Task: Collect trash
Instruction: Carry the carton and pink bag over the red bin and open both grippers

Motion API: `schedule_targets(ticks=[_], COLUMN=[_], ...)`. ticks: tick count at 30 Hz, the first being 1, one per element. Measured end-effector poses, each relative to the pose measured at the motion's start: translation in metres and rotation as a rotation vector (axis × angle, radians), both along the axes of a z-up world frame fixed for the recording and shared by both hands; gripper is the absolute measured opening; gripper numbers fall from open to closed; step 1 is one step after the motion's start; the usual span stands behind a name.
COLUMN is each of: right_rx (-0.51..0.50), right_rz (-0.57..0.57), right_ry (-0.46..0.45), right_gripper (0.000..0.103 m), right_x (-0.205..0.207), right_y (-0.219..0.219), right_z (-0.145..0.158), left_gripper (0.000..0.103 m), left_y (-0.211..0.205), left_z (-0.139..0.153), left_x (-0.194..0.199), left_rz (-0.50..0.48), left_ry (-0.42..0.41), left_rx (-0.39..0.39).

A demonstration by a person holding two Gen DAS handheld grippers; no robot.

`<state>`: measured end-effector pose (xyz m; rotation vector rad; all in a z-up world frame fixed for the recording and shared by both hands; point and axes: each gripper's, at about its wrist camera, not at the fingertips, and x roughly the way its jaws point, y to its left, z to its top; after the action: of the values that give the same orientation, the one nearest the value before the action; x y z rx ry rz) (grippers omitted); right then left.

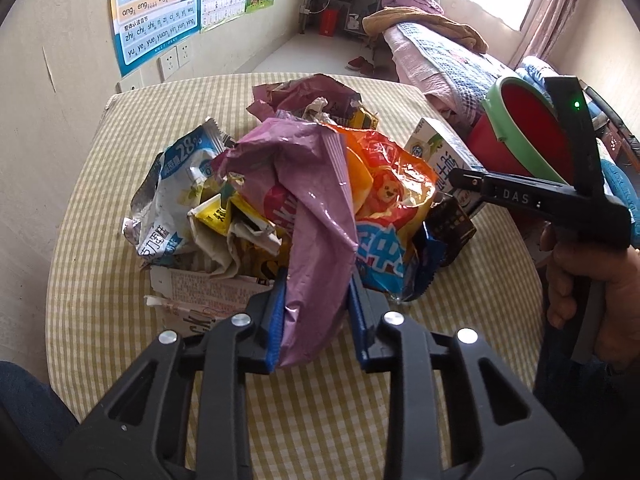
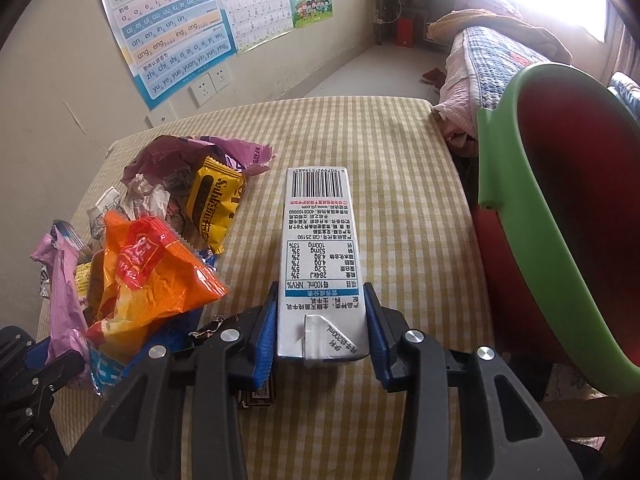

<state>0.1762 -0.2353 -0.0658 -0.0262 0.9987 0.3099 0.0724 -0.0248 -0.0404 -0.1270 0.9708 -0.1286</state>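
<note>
A heap of snack wrappers (image 1: pixel 256 200) lies on the checked tablecloth (image 1: pixel 100 208). My left gripper (image 1: pixel 316 300) is shut on a crumpled purple wrapper (image 1: pixel 312 220) at the near side of the heap. My right gripper (image 2: pixel 322 316) is shut on a white milk carton (image 2: pixel 320 248) lying flat on the table, barcode end away from me. The carton also shows in the left wrist view (image 1: pixel 444 160), with the right gripper's body in front of it. An orange wrapper (image 2: pixel 160 276) and a yellow packet (image 2: pixel 216 204) lie left of the carton.
A red bin with a green rim (image 2: pixel 560 208) stands off the table's right edge; it also shows in the left wrist view (image 1: pixel 532 140). A bed (image 2: pixel 500 60) lies behind it. Wall posters (image 2: pixel 172 28) hang on the left.
</note>
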Motion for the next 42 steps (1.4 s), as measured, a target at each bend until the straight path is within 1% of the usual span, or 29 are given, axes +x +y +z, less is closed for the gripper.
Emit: schedule_targets(ticks=[3,7,11,20,31,42], right_rx=[0.016,0.031,0.044,0.07,0.089,0.085], right_rz=[-0.005,-0.014,-0.021,-0.048,-0.109,-0.212], right_ry=[-0.021,-0.051,-0.088,-0.174,-0.255,-0.32], right_gripper=[0.038,0.037,0.037,0.037,0.037,0.037], right_x=[-0.005,-0.012,-0.017,-0.035,-0.05,-0.048], right_y=[-0.003,-0.005,-0.006,-0.015,-0.049,-0.104], right_z=[0.007,0.019,0.035,0.07,0.106,0.13], left_gripper=[0.022,0.021,0.022,0.022,0.022,0.022], left_y=[-0.001,0.001,0.002,-0.003,-0.035,-0.075], left_z=[0.008,0.018,0.031,0.064,0.091,0.105], left_x=[-0.003,-0.007,-0.013,-0.011,0.02,0.056], left_rz=[-0.001,0.009,0.008,0.0,-0.057,-0.129], left_ry=[-0.02,-0.035,-0.075,-0.145,-0.203,-0.23], left_rx=[-0.004,-0.025,-0.046,-0.046,-0.06,-0.084])
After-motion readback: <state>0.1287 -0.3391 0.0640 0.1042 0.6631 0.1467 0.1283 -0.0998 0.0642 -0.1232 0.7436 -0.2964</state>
